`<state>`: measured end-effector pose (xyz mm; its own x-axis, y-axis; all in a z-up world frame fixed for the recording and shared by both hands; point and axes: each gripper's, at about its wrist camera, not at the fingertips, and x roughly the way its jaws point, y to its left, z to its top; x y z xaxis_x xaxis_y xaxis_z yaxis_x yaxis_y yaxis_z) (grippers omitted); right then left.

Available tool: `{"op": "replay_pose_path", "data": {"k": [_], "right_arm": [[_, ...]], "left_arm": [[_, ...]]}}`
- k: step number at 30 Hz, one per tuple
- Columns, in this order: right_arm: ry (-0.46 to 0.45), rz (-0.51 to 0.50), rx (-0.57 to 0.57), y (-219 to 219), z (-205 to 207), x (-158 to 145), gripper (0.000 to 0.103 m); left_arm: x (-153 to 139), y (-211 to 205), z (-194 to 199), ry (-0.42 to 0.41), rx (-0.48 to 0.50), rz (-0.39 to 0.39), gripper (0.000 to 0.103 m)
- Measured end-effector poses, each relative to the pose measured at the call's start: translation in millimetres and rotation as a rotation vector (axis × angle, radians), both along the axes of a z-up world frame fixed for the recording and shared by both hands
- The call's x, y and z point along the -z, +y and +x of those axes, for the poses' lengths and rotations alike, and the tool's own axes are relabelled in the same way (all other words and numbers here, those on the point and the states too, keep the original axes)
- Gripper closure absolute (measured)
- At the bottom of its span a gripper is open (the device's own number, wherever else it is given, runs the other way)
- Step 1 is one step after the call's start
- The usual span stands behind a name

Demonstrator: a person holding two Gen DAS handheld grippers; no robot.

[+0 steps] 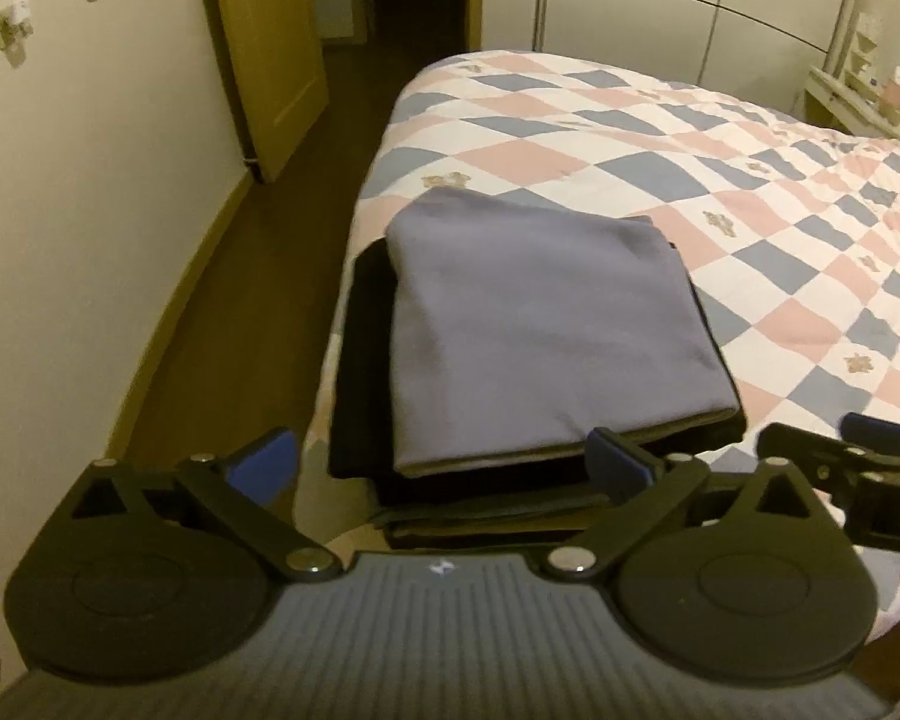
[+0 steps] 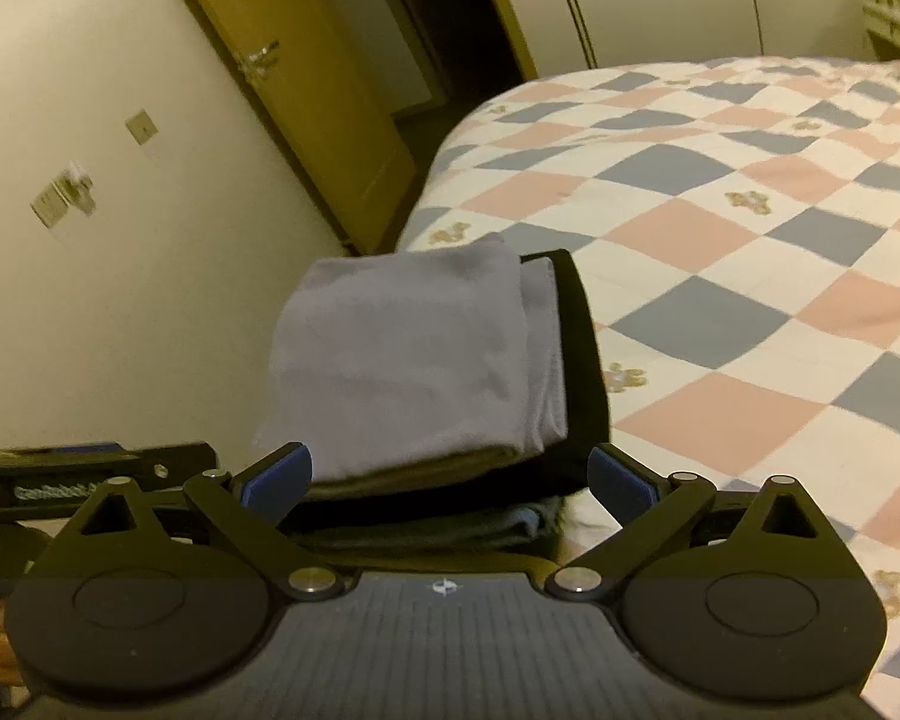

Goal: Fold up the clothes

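Both left gripper [image 1: 441,462] and right gripper [image 2: 447,474] gape wide, empty; folded grey garment [image 1: 546,324] stacked just ahead. Fold looks done; next, fetch another garment.

You've got 1 grey folded garment [image 1: 540,324] on top, 1 black one [image 1: 366,360] under it, poss. more below, can't tell. 1 bed [image 1: 720,192], 1 door [image 1: 270,48], 2 tools: left tool [image 1: 444,456], right tool [image 2: 450,471].

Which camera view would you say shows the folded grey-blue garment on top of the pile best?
The left wrist view: the folded grey-blue garment lies nearly whole, its top face open. The right wrist view shows it blurrier, foreshortened, from its side edge.
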<state>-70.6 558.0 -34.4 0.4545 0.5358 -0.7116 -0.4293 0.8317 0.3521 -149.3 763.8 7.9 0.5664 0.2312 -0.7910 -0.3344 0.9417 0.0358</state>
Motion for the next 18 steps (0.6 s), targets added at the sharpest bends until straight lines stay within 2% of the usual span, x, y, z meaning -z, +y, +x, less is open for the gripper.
{"op": "replay_pose_path", "data": {"k": [4, 10, 15, 18], "right_arm": [[-0.039, -0.028, 0.007, -0.9, -13.3, -5.8, 0.002], [-0.113, -0.054, 0.049, -7.5, -29.5, -12.9, 0.0], [-0.05, 0.027, 0.092, -25.3, -36.5, -12.6, 0.0], [0.001, 0.011, 0.107, -30.6, -34.5, -12.3, 0.0]], "left_arm": [[-3.9, -2.5, -9.6, -0.022, -0.017, 0.03, 0.001], [-11.6, -8.0, -21.7, -0.053, 0.025, 0.008, 0.001], [-13.3, -19.9, -24.6, -0.014, 0.043, 0.013, 0.001], [-12.4, -26.2, -27.9, 0.007, 0.023, -0.002, 0.001]]}}
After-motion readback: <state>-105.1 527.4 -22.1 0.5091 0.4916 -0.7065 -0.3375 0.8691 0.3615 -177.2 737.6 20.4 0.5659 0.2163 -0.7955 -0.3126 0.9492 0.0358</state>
